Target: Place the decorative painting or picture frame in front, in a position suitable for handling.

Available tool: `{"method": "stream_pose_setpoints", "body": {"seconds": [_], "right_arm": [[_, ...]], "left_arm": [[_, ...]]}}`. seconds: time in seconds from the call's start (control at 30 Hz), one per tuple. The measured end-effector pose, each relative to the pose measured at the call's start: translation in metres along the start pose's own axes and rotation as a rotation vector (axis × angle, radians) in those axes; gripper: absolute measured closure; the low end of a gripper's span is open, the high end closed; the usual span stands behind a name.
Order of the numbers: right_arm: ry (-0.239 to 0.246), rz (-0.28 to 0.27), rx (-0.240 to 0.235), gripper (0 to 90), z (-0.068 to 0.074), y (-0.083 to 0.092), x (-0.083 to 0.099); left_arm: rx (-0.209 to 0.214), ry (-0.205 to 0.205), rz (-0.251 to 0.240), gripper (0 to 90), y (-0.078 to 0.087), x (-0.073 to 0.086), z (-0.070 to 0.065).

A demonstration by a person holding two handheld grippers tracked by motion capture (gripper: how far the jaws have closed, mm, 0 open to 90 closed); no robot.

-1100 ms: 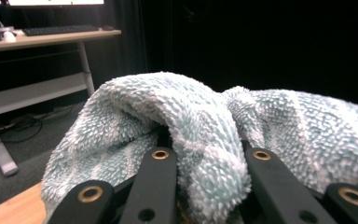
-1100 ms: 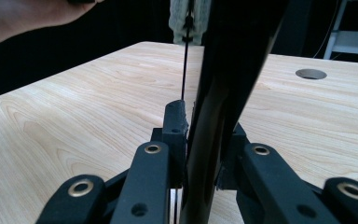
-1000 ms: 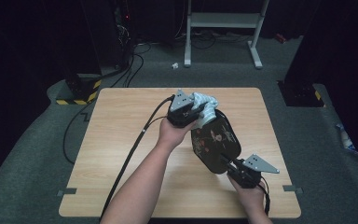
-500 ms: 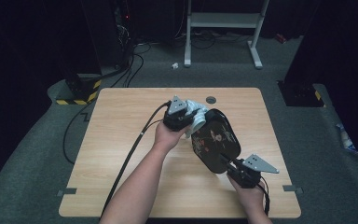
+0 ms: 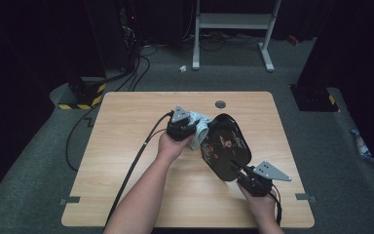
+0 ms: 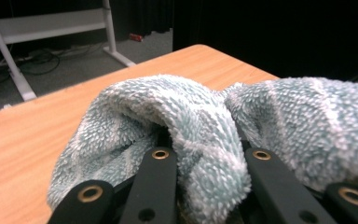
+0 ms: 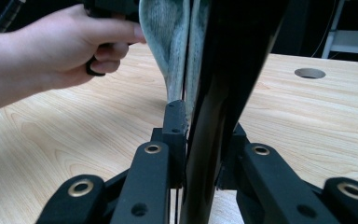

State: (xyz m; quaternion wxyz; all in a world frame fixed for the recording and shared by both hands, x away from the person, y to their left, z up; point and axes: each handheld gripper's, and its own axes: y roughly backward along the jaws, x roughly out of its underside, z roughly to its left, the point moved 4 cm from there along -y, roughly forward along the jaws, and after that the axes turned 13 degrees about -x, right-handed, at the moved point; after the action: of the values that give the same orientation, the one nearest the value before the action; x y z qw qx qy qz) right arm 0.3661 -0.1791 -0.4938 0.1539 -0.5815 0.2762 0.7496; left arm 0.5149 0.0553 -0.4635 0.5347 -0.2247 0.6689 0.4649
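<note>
Wiping step: left gripper (image 5: 195,127) pinches fluffy pale-blue terry cloth (image 6: 200,126) against black lacquered oval tray (image 5: 225,145), held tilted on edge above wooden table (image 5: 126,146), clamped in right gripper (image 5: 238,171). Next: stroke cloth along tray face, tray steady.

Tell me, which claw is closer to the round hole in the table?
The left. The left claw, gripping the fluffy cloth, sits just below and left of the hole. The right claw clamps the black tray at its near end, farther away.

Wooden table (image 5: 126,146), grey carpet (image 5: 331,146), darkness
</note>
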Motion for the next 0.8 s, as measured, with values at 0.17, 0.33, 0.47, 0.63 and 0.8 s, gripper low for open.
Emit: {"method": "stream_pose_setpoints", "body": {"seconds": [0.17,0.33,0.47,0.63,0.8], "right_arm": [[0.001,0.000,0.000,78.3,0.000,0.000,0.000],[0.003,0.000,0.000,78.3,0.000,0.000,0.000],[0.005,0.001,0.002,78.3,0.000,0.000,0.000],[0.001,0.000,0.004,78.3,0.001,0.000,0.000],[0.003,-0.002,0.006,78.4,0.001,-0.001,0.000]], "left_arm": [[-0.002,0.015,0.038,80.0,-0.003,0.019,0.003],[0.000,0.003,0.076,80.0,-0.004,0.038,0.001],[0.005,-0.018,0.115,80.1,-0.005,0.055,-0.005],[0.001,-0.088,0.174,80.1,-0.007,0.075,-0.015],[0.000,-0.121,0.199,80.3,-0.004,0.083,-0.021]]}}
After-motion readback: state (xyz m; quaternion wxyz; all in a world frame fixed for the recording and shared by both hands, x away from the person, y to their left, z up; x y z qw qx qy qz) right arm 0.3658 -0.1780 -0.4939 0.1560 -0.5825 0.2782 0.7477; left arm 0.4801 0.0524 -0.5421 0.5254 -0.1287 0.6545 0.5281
